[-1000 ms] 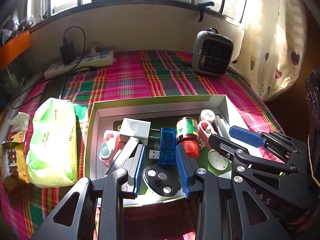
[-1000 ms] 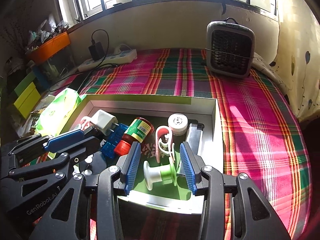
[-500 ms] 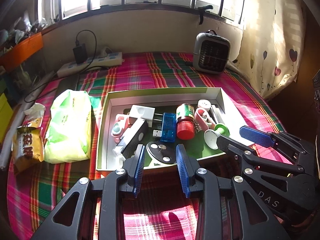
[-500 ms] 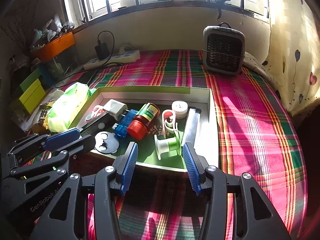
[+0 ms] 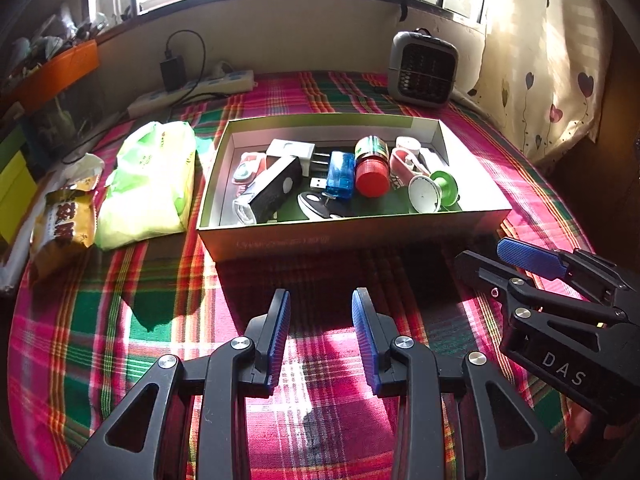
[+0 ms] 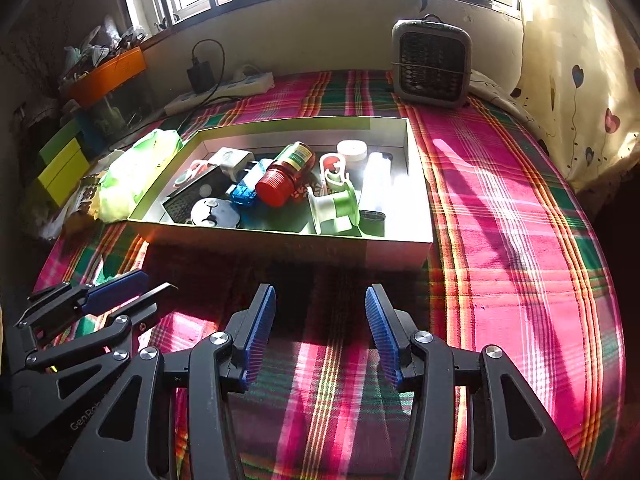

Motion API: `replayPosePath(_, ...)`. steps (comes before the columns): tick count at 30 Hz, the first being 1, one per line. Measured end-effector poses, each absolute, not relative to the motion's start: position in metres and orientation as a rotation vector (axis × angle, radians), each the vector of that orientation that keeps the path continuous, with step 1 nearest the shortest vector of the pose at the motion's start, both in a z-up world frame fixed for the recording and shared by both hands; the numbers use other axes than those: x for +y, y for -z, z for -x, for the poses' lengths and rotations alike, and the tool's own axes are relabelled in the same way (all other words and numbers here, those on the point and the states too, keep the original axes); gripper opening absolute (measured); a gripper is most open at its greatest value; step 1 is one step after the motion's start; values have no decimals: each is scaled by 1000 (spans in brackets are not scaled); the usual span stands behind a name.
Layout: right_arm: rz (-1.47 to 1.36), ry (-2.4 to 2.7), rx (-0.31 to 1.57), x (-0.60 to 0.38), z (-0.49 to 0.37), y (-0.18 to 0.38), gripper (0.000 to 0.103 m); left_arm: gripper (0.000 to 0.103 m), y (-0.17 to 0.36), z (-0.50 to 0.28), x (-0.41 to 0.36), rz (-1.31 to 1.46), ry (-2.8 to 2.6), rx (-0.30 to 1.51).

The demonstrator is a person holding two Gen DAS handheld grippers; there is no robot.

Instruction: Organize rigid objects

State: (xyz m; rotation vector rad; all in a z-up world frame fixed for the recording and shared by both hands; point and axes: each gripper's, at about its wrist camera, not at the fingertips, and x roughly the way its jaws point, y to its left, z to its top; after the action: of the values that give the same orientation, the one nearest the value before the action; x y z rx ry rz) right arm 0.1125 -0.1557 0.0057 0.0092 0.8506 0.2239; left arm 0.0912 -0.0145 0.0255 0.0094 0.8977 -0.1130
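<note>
In my open cardboard box (image 5: 352, 236) on the plaid cloth lie a red-capped bottle (image 5: 372, 166) on its side, a blue USB stick (image 5: 340, 174), a green-and-white spool (image 5: 434, 192), a white plug (image 5: 290, 152) and a black torch (image 5: 272, 190).

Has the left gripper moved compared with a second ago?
Yes. The left gripper has pulled back from over the box, toward the person, and now hangs open above the plaid cloth.

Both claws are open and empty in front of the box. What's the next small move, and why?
Probably ease the right claw forward over the box wall toward the green spool. Both it and the left claw hold nothing, and the spool lies nearest the front, uncovered.
</note>
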Motion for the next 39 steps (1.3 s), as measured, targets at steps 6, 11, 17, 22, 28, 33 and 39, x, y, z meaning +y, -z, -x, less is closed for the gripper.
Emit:
replayPosePath(6, -32, -202, 879, -163, -108, 4, 48, 31, -15, -83, -11, 1, 99, 921)
replayPosePath(11, -12, -189, 888, -165, -104, 10, 49, 31, -10, -80, -10, 1, 93, 930)
replayPosePath(17, 7, -189, 874, -163, -102, 11, 49, 34, -10, -79, -13, -8, 93, 919)
replayPosePath(22, 49, -175, 863, -158, -99, 13, 49, 37, -8, -77, -20, -57, 76, 897)
replayPosePath(28, 89, -160, 852, -153, -96, 14, 51, 39, -7, -75, -21, -49, 59, 882)
replayPosePath(33, 84, -152, 855, -155, -97, 15, 56, 40, -7, -75, -21, -48, 55, 882)
replayPosePath(39, 85, -149, 857, -154, -98, 15, 60, 43, -6, -75, -22, -47, 59, 882)
